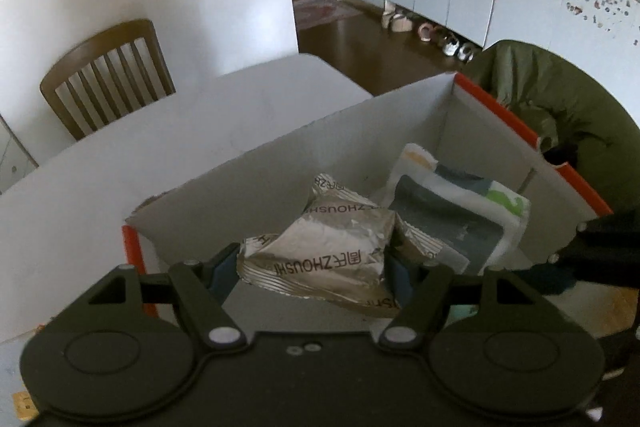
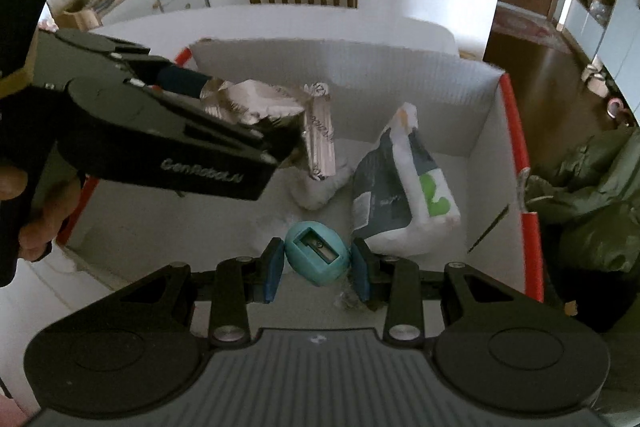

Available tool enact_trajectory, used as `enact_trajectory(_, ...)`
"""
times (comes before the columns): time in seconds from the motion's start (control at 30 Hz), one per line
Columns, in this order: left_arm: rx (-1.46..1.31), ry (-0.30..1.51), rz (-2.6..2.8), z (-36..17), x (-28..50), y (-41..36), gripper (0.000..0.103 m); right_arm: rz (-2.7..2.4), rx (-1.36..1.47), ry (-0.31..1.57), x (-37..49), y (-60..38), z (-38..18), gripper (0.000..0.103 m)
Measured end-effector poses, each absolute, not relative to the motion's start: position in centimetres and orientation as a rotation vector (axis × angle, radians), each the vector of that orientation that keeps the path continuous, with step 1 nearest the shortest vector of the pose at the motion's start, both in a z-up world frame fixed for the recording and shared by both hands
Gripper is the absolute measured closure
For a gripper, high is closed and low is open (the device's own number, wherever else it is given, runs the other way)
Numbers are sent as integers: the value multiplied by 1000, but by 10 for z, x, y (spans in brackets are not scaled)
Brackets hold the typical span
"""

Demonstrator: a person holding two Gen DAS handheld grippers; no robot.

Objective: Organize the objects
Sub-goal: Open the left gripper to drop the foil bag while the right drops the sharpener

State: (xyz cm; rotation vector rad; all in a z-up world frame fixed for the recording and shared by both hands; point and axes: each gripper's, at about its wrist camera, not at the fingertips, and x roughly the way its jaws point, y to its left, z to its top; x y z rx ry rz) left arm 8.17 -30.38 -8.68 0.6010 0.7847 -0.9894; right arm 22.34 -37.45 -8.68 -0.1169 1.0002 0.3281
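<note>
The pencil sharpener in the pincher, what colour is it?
Teal. The pencil sharpener shows best in the right wrist view.

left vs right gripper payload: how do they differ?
The left gripper clamps a crinkled silver foil packet; the right gripper clamps a smooth, rigid teal egg-shaped sharpener. The packet is wider and flat, the sharpener compact and rounded. Both are held over the white box.

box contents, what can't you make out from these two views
- Left wrist view: the silver foil packet in the left gripper hides the box floor beneath it; the pencil sharpener is not seen there.
- Right wrist view: the left gripper's body covers the box's left part.
- Both views: small print on the white and grey pouch is too small to read.
- Right wrist view: the clear scrap under the teal pencil sharpener is unidentifiable.
</note>
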Motion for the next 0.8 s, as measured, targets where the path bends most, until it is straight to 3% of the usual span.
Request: enact_trajectory(0.8, 628, 917, -990, -109, 97, -317, 26, 335, -120, 1065, 238, -374, -115, 67)
